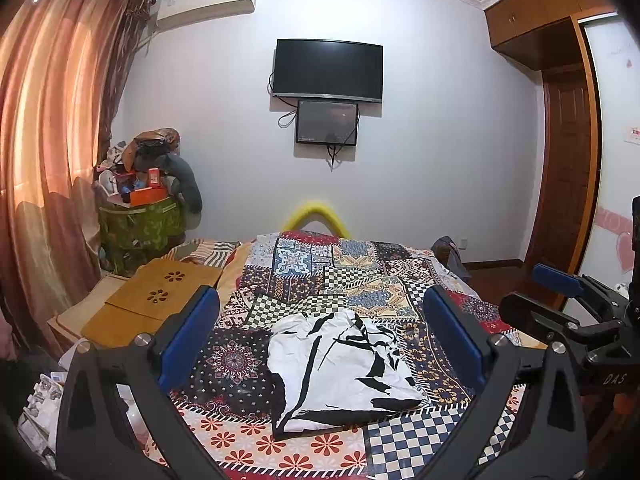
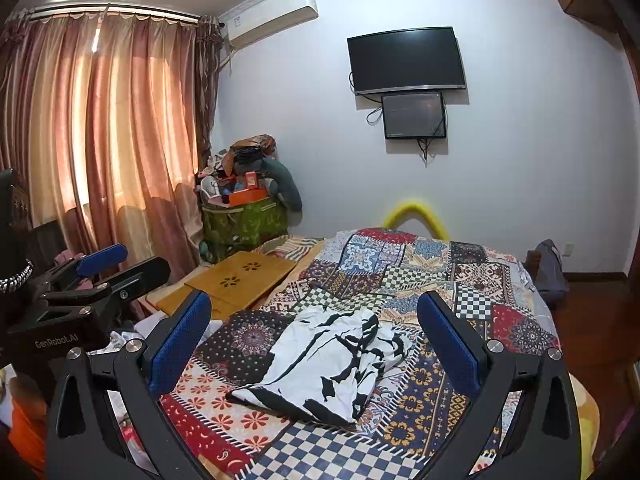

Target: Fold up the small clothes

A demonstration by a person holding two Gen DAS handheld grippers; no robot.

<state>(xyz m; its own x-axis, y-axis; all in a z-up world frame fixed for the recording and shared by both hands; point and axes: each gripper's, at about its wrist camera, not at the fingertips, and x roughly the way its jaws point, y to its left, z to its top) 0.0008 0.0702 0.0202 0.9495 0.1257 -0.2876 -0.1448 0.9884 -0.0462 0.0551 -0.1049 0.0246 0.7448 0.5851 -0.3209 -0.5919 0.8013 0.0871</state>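
The black-and-white garment (image 1: 340,368) lies on the patchwork bedspread (image 1: 360,264) near the bed's closer end, already doubled into a rough rectangle, and both tools hang above it with nothing in them: the left tool (image 1: 320,344) has its blue pads spread wide either side of the cloth, and the right tool (image 2: 314,344) stands equally wide, touching nothing. In the left wrist view the garment's long axis runs from about 12 o'clock at its crumpled far end to about 6 o'clock at its crisp near hem; in the right wrist view it leans, from roughly 1 o'clock far to 7 o'clock near. The far end looks looser and bunched, with wrinkles and an uneven edge, so I judge the main risk to be that a pinch there catches only the top layer and drags the fold open. The bedspread is soft and itself creased, so a low pinch could gather it along with the garment. The two tools are close side by side, and reaching for the same end could knock them together.
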